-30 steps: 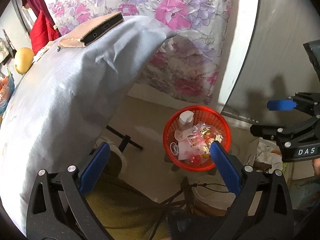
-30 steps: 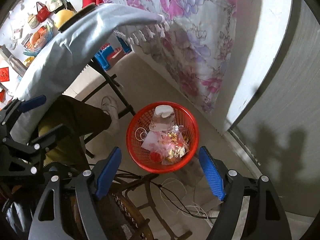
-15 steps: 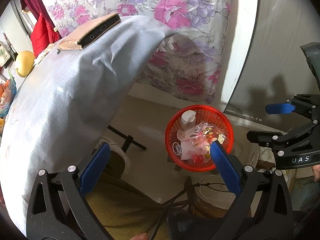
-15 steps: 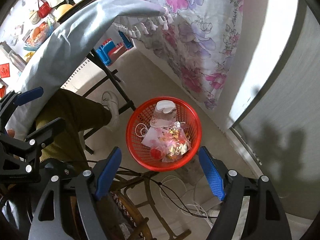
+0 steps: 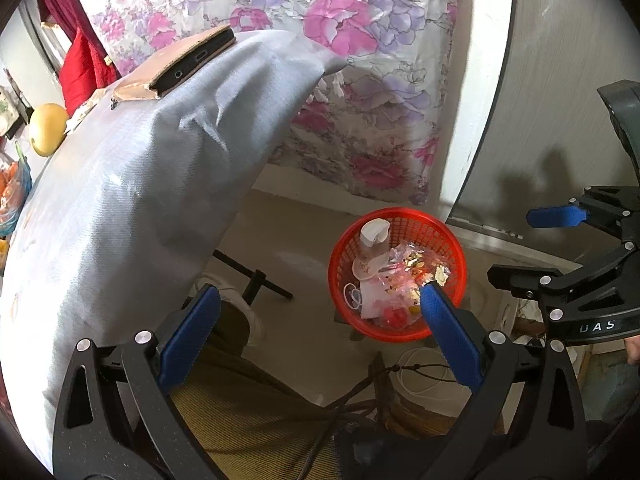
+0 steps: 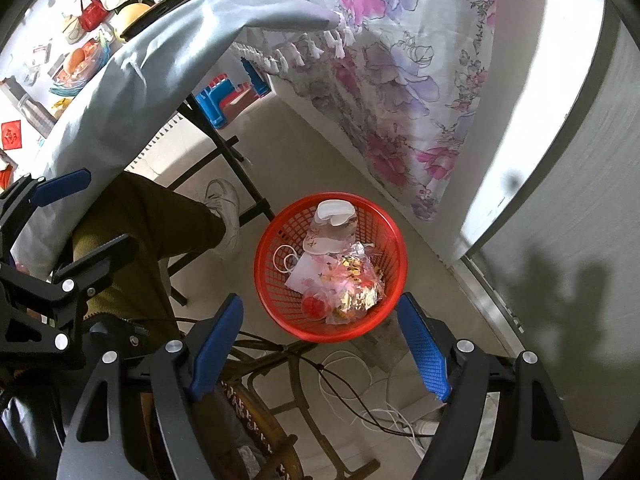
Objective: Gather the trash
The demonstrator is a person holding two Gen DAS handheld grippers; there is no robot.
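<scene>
A red mesh waste basket (image 5: 444,236) (image 6: 384,240) stands on the floor below both grippers. It holds a clear plastic bottle with a white cap (image 5: 374,236) (image 6: 334,216), crinkled wrappers (image 5: 404,276) (image 6: 352,284) and a white cord. My left gripper (image 5: 316,304) is open and empty, above and left of the basket. My right gripper (image 6: 320,312) is open and empty, directly over the basket. The right gripper also shows at the right edge of the left wrist view (image 5: 532,248); the left gripper at the left edge of the right wrist view (image 6: 100,216).
A table under a grey cloth (image 5: 140,184) (image 6: 132,80) stands to the left, with a phone in a case (image 5: 188,64) and a yellow fruit (image 5: 48,128) on it. A floral curtain (image 5: 360,60) hangs behind. My leg and white shoe (image 6: 224,216), cords (image 6: 360,380) and a wooden frame lie near the basket.
Both grippers have risen and drawn back a little; the basket looks smaller. Both stay open and empty.
</scene>
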